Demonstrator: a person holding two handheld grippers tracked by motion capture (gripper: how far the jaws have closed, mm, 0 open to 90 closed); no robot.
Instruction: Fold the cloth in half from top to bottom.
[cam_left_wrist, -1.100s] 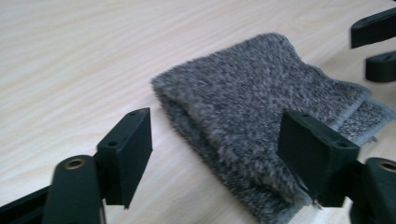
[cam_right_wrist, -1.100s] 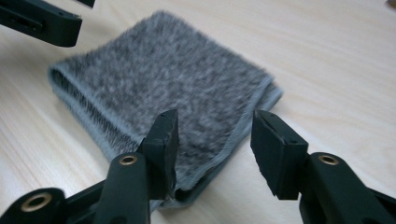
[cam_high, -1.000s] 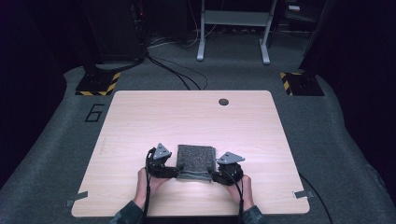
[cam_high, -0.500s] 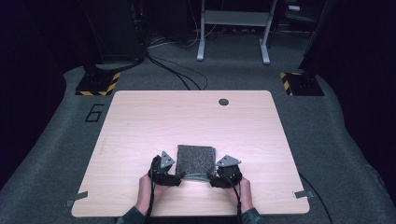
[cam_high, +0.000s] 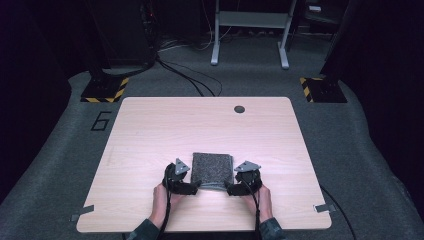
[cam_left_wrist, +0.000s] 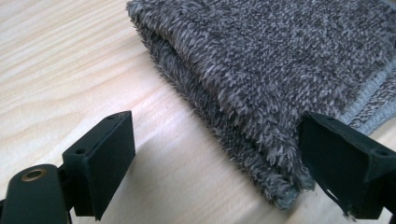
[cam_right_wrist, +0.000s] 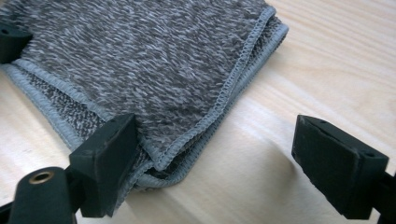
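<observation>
While I look along the jaws first, I note these lines.

Left fingers (cam_left_wrist: 100, 161): wide apart; the folded corner of the towel (cam_left_wrist: 261, 70) lies between them, but the pads do not press it. They have just been opening.

Right fingers (cam_right_wrist: 109, 163): also wide; one pad stands just beside the hemmed corner, the other over bare wood. They have just been opening too, and nothing is pinched.

Left gripper (cam_high: 192, 186): at the near left corner of the towel (cam_high: 213, 168), low over the table (cam_high: 150, 130), my hand behind it.

Right gripper (cam_high: 231, 188): at the near right corner, in the same manner.

What changed: one second ago both grippers stood higher along the sides of the towel; now they stand at its near edge and a little toward me. The towel lies in the same place and in the same shape.

What it means: I judge that the fold is finished and I have let it go. The work on this towel seems close to done; what remains is to draw the hands away without catching the pile.

Where the towel is: flat on the near middle of the table, folded into a small rectangle, several layers visible at the hem.

Count: one towel, two grippers, two hands, one table, one small dark round cap (cam_high: 239, 109) near the far edge, well apart from the towel.
</observation>
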